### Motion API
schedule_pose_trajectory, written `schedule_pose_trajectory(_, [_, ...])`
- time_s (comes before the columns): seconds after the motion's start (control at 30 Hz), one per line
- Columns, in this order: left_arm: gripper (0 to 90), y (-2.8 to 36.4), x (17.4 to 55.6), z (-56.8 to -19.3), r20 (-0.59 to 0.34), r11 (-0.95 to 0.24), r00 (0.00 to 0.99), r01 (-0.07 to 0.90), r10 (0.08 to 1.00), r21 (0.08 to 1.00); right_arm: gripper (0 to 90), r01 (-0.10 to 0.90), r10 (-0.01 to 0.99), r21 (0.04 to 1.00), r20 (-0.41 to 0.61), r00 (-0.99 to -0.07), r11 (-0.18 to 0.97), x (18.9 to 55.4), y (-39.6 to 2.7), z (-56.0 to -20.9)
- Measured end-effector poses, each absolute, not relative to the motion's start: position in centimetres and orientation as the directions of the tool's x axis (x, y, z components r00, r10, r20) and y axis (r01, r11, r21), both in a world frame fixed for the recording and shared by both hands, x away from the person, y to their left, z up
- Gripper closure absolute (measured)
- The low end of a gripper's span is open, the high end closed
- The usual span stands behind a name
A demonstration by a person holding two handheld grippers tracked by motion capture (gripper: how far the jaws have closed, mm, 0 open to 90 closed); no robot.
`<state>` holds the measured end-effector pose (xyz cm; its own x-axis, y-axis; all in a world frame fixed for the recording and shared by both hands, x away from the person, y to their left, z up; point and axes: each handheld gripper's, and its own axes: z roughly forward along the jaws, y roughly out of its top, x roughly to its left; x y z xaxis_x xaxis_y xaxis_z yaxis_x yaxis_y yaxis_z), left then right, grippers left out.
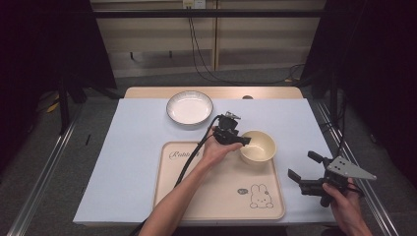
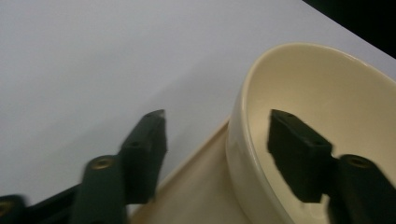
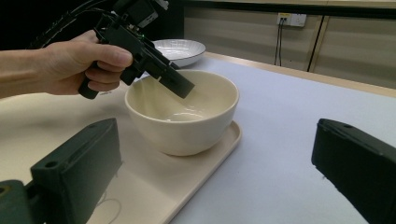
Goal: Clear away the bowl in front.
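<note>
A cream bowl stands in the far right corner of a cream tray printed with a rabbit. My left gripper is open astride the bowl's near-left rim, one jaw inside the bowl and the other outside, neither pad pressing on the wall. On the right of the tray, my right gripper is held open with nothing between its jaws, pointed at the bowl.
A white plate with a dark rim lies empty at the back of the pale blue mat. The table's wooden edge runs behind it, and cables hang beyond.
</note>
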<state>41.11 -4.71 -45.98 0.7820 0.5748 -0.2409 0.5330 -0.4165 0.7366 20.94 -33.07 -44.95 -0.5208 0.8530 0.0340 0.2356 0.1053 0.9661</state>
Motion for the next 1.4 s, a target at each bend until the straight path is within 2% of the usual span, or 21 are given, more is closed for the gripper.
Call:
schedule_pose_trajectory(0.03, [21.7,-4.6,41.0,-45.8,-0.236,-0.41,0.777,0.533,0.584,0.74,1.1,0.235,0.852,0.966,0.034,-0.522,0.105,20.9,-33.1,-44.9])
schedule_pose_trajectory(0.07, [21.7,-4.6,41.0,-45.7,-0.238,-0.401,0.774,0.533,0.586,0.745,1.1,0.235,0.852,0.966,0.034,-0.522,0.105,20.9,-33.1,-44.9])
schedule_pose_trajectory(0.17, [5.3,-4.3,40.7,-45.3,-0.228,-0.394,0.772,0.526,0.593,0.754,1.1,0.234,0.853,0.966,0.032,-0.521,0.107,20.9,-33.1,-44.9])
schedule_pose_trajectory(0.3, [2.4,-3.4,40.4,-45.0,-0.217,-0.362,0.763,0.51,0.608,0.78,1.1,0.234,0.855,0.967,0.033,-0.518,0.104,20.9,-33.1,-44.9])
schedule_pose_trajectory(0.57, [3.8,-1.4,39.3,-44.5,-0.203,-0.353,0.77,0.488,0.605,0.798,1.1,0.235,0.855,0.966,0.033,-0.518,0.105,20.9,-33.1,-44.9])
schedule_pose_trajectory(0.67, [3.4,-0.7,38.8,-44.2,-0.158,-0.358,0.762,0.463,0.628,0.811,1.1,0.238,0.854,0.965,0.03,-0.52,0.111,20.9,-33.1,-45.0])
schedule_pose_trajectory(1.03, [2.3,3.1,37.6,-43.6,-0.121,-0.272,0.673,0.448,0.73,0.851,1.1,0.234,0.855,0.966,0.027,-0.518,0.112,21.0,-33.0,-45.0])
schedule_pose_trajectory(1.4, [2.1,6.8,35.7,-42.2,-0.063,-0.273,0.639,0.414,0.767,0.868,1.1,0.237,0.859,0.965,0.03,-0.511,0.108,21.0,-33.0,-45.0])
